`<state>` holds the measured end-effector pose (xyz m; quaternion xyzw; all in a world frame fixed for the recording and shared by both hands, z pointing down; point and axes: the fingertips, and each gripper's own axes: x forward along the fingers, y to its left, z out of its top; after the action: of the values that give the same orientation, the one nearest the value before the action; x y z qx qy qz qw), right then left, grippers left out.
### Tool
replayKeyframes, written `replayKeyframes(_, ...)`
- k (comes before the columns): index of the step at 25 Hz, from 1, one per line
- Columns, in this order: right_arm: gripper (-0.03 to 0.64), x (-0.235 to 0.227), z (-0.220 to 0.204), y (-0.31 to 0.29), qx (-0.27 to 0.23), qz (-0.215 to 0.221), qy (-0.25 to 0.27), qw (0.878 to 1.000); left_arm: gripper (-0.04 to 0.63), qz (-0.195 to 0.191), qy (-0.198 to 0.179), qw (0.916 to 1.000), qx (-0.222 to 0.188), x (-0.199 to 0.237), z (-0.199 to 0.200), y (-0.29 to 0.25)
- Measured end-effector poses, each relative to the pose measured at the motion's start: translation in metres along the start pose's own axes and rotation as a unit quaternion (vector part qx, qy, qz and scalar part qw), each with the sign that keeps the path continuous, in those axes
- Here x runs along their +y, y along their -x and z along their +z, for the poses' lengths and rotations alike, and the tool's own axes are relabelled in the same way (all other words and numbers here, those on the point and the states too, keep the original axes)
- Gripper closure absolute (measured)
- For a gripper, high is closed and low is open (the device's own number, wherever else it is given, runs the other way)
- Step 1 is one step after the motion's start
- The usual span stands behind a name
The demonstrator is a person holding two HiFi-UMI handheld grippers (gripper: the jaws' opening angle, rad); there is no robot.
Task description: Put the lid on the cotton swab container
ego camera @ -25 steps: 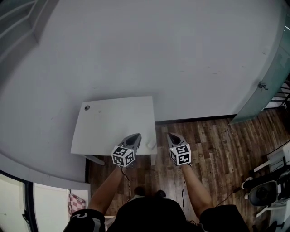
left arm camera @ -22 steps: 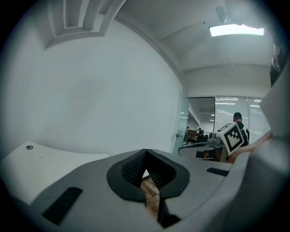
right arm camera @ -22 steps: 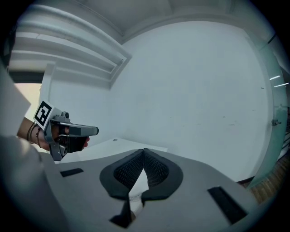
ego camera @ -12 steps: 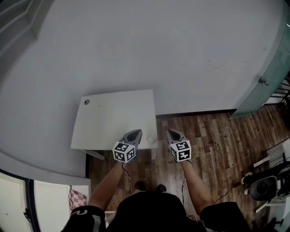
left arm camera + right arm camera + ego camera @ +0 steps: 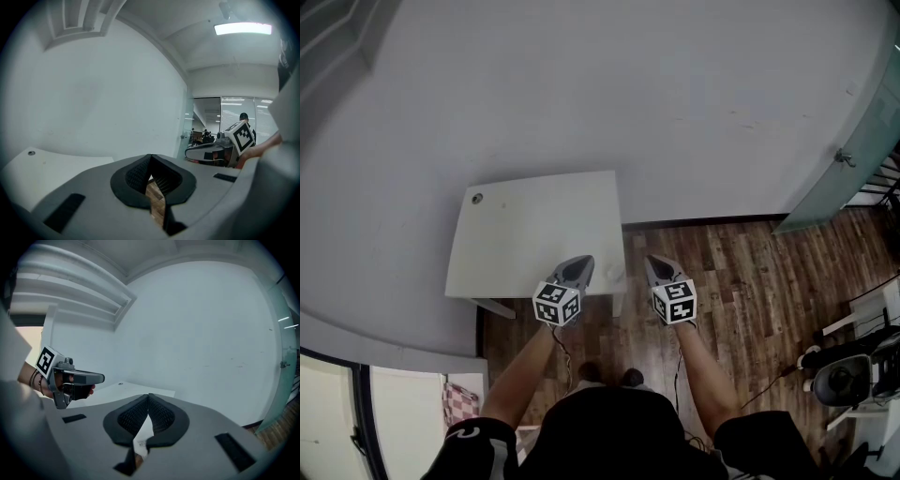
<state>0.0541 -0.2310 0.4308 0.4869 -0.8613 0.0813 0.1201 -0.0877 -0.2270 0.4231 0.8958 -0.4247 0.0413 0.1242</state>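
A small white table point(image 5: 530, 234) stands against the wall. On its far left corner lies a small round dark-centred object point(image 5: 476, 198), which also shows as a dot in the left gripper view point(image 5: 31, 153) and the right gripper view point(image 5: 120, 384). A small pale object point(image 5: 614, 274) sits near the table's near right corner; I cannot tell what it is. My left gripper point(image 5: 581, 263) hovers over the table's near edge, shut and empty point(image 5: 150, 157). My right gripper point(image 5: 653, 262) hangs beside the table over the floor, shut with nothing in it point(image 5: 149, 395).
A grey wall point(image 5: 628, 94) rises behind the table. Wooden floor point(image 5: 741, 281) spreads to the right, with a glass door point(image 5: 853, 169) at the far right and an office chair point(image 5: 853, 384) at the lower right. The person's feet point(image 5: 605, 377) stand below the grippers.
The head view has shifted, so the table sits a little higher in the picture. Both grippers stay shut, side by side, in nearly the same places.
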Motion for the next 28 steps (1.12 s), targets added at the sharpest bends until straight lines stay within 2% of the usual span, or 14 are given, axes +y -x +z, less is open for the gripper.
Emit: replayKeyframes(28,0.604,0.0062,0.0012,0.0044,0.005,-0.011,0.002,1.000,0.571,-0.009,0.001,1.0000,0.001,0.0032,-0.0005,0.0094)
